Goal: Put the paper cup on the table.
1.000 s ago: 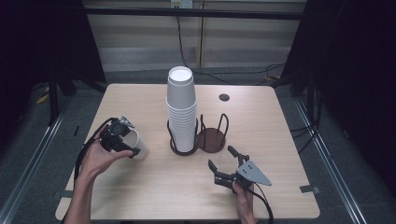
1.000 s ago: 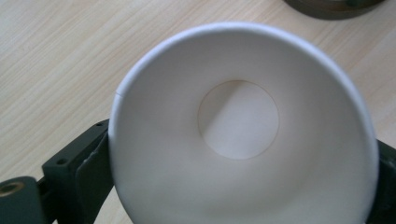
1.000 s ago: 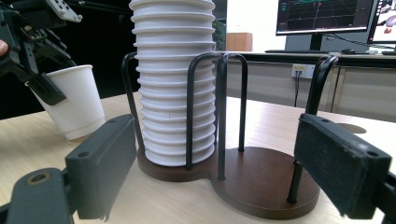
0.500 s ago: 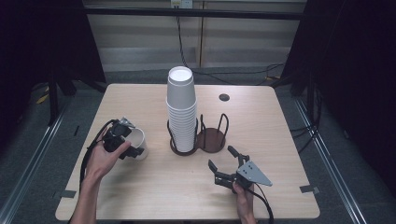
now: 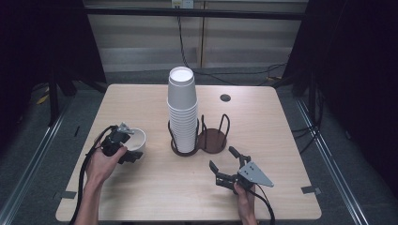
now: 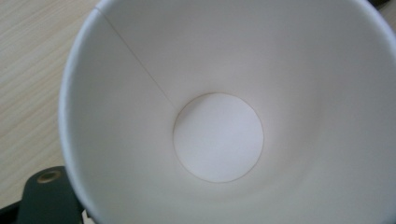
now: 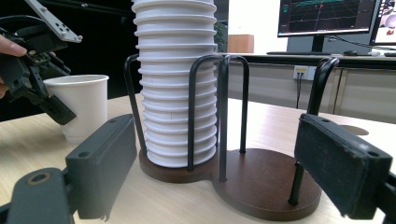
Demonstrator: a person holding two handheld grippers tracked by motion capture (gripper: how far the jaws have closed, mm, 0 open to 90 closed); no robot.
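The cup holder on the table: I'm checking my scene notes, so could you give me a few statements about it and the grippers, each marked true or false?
1. The stack of white cups fills one bay of the cup holder; the other bay is empty. True.
2. The single paper cup lies on its side. False: it stands upright, mouth up.
3. The right gripper is clamped on the holder. False: its jaws are open, short of it.
4. The left gripper is at the single cup. True.

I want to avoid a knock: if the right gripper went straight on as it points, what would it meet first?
Likely the cup holder: the right gripper is open, aimed at its base, beside the cup stack.
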